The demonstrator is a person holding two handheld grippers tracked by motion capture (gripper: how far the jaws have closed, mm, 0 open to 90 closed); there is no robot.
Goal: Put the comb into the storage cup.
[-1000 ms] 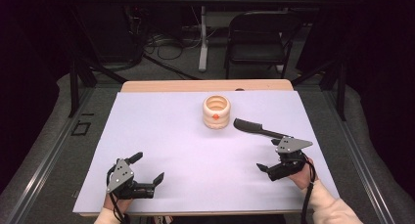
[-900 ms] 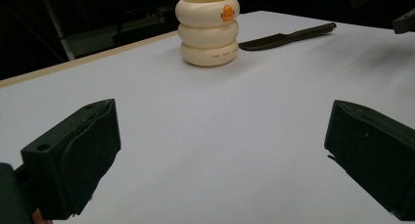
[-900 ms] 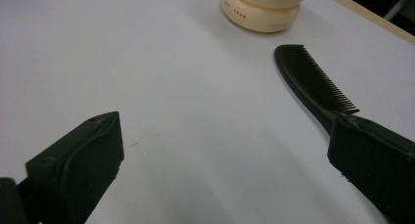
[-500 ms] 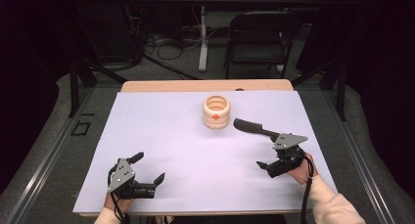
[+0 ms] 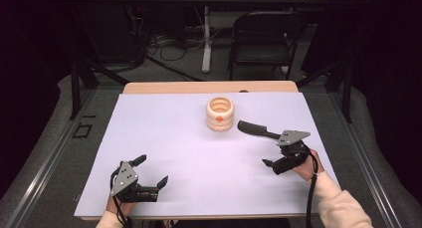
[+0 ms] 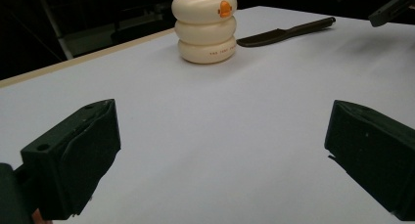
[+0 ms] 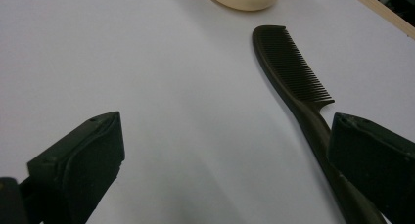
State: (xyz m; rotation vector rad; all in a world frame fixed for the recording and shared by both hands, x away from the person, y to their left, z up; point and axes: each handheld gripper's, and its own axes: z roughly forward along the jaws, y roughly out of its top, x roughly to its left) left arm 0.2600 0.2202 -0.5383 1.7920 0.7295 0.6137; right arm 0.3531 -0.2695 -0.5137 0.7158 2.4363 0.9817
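A: Since a second ago the right tool (image 5: 280, 156) has slid a little toward the person's side of the worktop (image 5: 164, 133), dropping back along the comb (image 5: 257, 130); the left tool (image 5: 149, 175) hasn't budged.

B: So where does the comb lie from the right tool now?

A: Just ahead of it and slightly to its outer side. In the right gripper view the comb (image 7: 298, 92) runs lengthwise away from the camera, teeth end far, handle end passing close beside the right-hand jaw. Its long axis is nearly in line with the tool's own pointing direction.

B: Is anything gripped?

A: No. Both tools stand wide open and empty; white worktop shows between the jaws of each.

B: And the cream ringed pot (image 5: 220, 114)?

A: It stands upright beyond the comb's toothed end, just beside it, apart as far as I can tell.

B: Which hand should take it?

A: The right, I'd judge; the left is well apart. It likely needs a sideways shift, so the handle falls between the jaws.
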